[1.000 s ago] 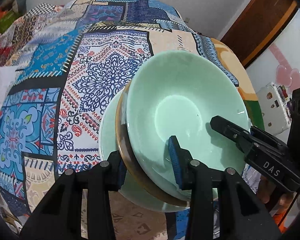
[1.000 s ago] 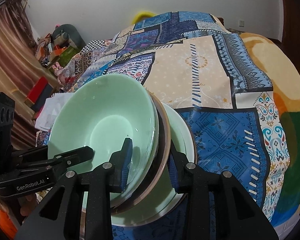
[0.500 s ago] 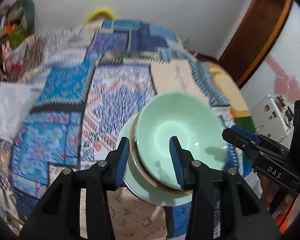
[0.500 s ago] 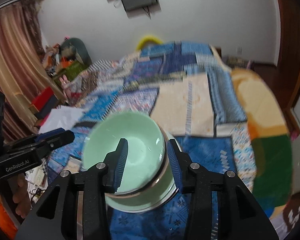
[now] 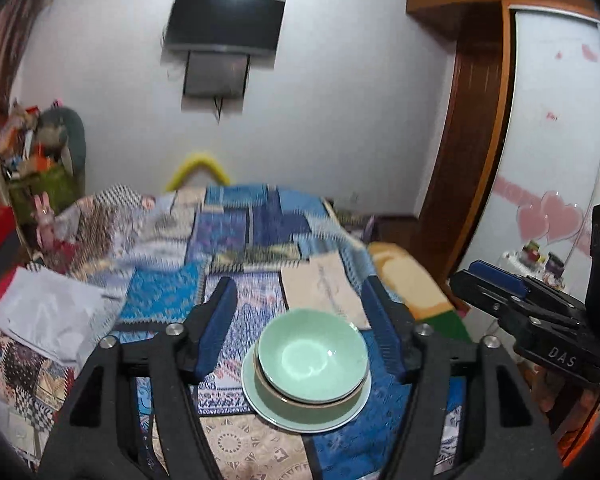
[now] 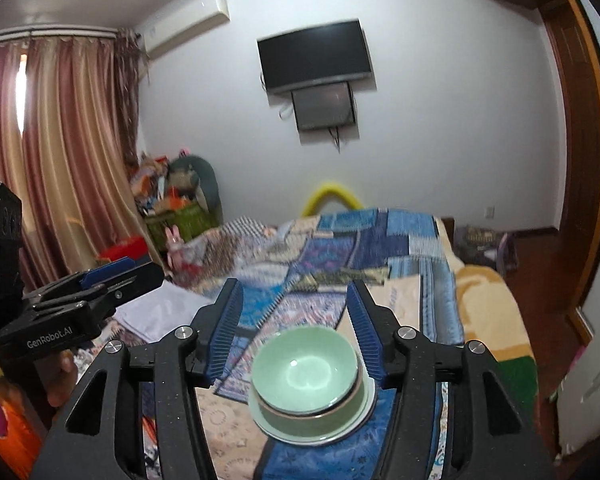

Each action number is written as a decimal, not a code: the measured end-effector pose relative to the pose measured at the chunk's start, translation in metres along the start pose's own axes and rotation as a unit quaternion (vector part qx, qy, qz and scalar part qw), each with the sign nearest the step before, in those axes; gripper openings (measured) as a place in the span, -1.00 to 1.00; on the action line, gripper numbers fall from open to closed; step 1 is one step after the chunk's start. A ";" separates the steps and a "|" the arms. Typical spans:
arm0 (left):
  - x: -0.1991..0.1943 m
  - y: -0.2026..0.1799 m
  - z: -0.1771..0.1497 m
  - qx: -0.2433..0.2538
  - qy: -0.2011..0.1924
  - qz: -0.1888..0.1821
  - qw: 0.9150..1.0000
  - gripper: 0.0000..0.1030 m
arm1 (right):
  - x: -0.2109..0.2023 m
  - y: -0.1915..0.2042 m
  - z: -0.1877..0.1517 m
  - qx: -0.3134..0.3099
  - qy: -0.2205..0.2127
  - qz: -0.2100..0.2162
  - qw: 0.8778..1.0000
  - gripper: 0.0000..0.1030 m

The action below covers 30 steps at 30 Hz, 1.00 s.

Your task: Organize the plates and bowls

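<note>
At lower centre of both wrist views, a stack of glossy pale-green crockery is seen resting on a patchwork bedspread (image 5: 236,240) (image 6: 360,248). A flat round plate (image 5: 268,408) (image 6: 268,424) forms the base; on it sits a bowl (image 5: 272,390) (image 6: 300,420) edged with a brown rim, and nested inside that lies a smooth top bowl (image 5: 312,356) (image 6: 305,368) whose glazed hollow reflects a ring of light. The bedspread is printed with blue, beige and white ornamental panels, and a beige panel (image 5: 324,292) is shown just beyond the stack.

The left gripper (image 5: 302,316) is held with its jaws spread wide, the ribbed blue pads (image 5: 216,328) standing at either side of the stack in the frame, clear of it and grasping nothing. The right gripper (image 6: 294,320) is likewise spread wide and empty, its ridged blue fingers (image 6: 362,332) framing the stack from the opposite side. Each matte black gripper body is also seen in the other camera: the right one at the right edge of the left view (image 5: 496,292), the left one at the left edge of the right view (image 6: 112,280); there the jaw gap cannot be judged.

Toward the upper centre, a dark rectangular television (image 5: 224,24) (image 6: 316,56) is mounted on the white wall. Pleated pinkish curtains (image 6: 60,152) hang at the upper left of the right view, and crumpled white cloth (image 5: 48,316) lies at the left of the left view.
</note>
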<state>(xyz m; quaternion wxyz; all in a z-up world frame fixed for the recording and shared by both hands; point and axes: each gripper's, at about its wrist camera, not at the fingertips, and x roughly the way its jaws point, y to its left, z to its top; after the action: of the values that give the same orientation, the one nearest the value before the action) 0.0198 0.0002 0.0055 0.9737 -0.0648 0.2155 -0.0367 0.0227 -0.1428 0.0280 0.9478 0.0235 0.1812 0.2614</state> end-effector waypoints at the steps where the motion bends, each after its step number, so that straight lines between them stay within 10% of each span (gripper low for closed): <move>1: -0.007 -0.002 0.001 0.001 -0.010 0.002 1.000 0.38 | -0.004 0.001 0.000 0.000 -0.008 -0.001 1.000 0.19; 16: -0.064 -0.014 -0.001 0.027 -0.097 0.024 0.995 0.98 | -0.024 0.015 0.000 -0.011 -0.065 -0.021 0.998 0.97; 30: -0.063 -0.016 -0.007 0.027 -0.094 0.020 0.995 0.99 | -0.029 0.016 -0.005 -0.018 -0.067 -0.030 0.997 0.99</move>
<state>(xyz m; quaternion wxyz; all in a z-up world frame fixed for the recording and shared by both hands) -0.0406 -0.0099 0.0277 0.9915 -0.0374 0.1230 -0.0171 -0.0101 -0.1439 0.0351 0.9653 0.0187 0.1134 0.2343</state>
